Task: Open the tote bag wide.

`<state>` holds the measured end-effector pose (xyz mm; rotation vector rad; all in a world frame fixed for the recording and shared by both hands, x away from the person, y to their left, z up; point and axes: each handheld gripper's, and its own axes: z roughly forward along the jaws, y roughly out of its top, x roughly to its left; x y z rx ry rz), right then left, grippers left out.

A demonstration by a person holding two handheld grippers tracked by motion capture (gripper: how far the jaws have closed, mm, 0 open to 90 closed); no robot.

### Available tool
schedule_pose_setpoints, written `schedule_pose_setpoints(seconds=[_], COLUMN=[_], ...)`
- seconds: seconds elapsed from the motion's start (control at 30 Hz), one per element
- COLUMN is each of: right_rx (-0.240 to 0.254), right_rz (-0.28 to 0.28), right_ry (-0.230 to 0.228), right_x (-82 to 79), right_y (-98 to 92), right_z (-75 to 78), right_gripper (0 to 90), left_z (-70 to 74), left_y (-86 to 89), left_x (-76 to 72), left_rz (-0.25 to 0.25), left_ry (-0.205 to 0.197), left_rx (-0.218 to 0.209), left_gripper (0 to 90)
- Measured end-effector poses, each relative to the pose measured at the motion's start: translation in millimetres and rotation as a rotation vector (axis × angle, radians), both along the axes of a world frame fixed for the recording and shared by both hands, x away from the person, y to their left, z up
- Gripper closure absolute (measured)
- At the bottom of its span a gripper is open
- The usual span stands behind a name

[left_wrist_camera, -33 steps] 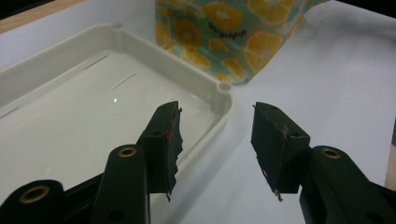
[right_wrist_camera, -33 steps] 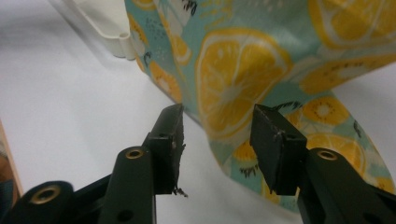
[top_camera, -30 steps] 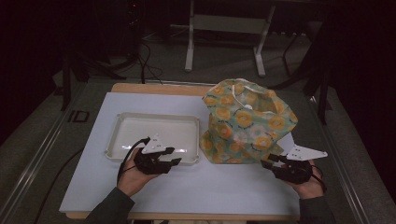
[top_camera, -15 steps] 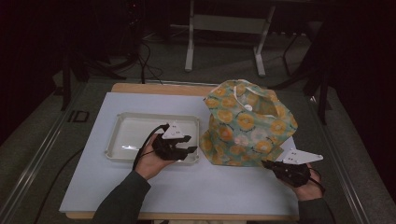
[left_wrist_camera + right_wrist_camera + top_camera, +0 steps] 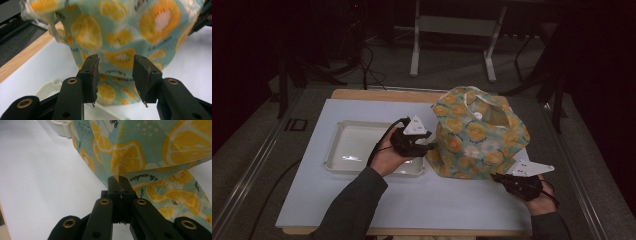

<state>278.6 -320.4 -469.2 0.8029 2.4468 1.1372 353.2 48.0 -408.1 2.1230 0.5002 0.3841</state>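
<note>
right gripper [image 5: 119, 182] fingers pinch the bag's [image 5: 477, 132] lower edge; left gripper [image 5: 116, 72] fingers, just closing, gape beside it.

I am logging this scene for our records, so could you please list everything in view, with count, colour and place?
fabric bag: one, teal with yellow lemon print, standing on the right half of the table, its top open.
tray: one, white, on the table left of the bag.
table: one, white top with a wooden far edge, in the middle of the high view.
metal stand: one, grey, on the floor beyond the table.
cables: several, black, on the floor behind the table.
left claw: one, black, jaws apart and just closing, close to the bag's left side, fabric ahead of the jaws, not pinched.
right claw: one, black, shut on a fold of the bag's lower right corner.
</note>
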Motion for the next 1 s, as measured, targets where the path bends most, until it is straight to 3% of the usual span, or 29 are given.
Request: schedule_pose_setpoints(seconds=[0.17, 0.27, 0.4, 0.43, 0.6, 1.0], right_rx=[-0.015, -0.021, -0.03, -0.032, -0.03, -0.035], right_rz=[0.015, 0.023, 0.032, 0.034, 0.034, 0.032], right_ry=[0.002, 0.001, -0.005, -0.007, -0.012, -0.006], right_x=[0.0, 0.3, 0.6, 0.4, 0.3, 0.8], right_y=[2.7, 4.5, 8.2, 8.7, 8.2, 8.3], right_z=[0.3, 0.4, 1.1, 2.0, 3.0, 0.8], right_gripper=[90.0, 90.0, 90.0, 90.0, 90.0, 90.0], left_z=[7.1, 8.8, 8.4, 7.5, 6.0, -5.7], left_y=[-10.3, -15.5, -27.7, -32.0, -35.0, -25.4], left_x=[8.3, 10.8, 13.9, 12.5, 9.5, 0.9], left_rz=[-0.032, -0.024, -0.034, -0.026, -0.045, -0.062], left_ry=[-0.001, -0.015, -0.024, -0.04, -0.039, 0.011], left_rx=[-0.013, -0.005, 0.032, 0.065, 0.087, 0.046], left_gripper=[52.2, 50.9, 60.2, 65.2, 87.3, 89.3])
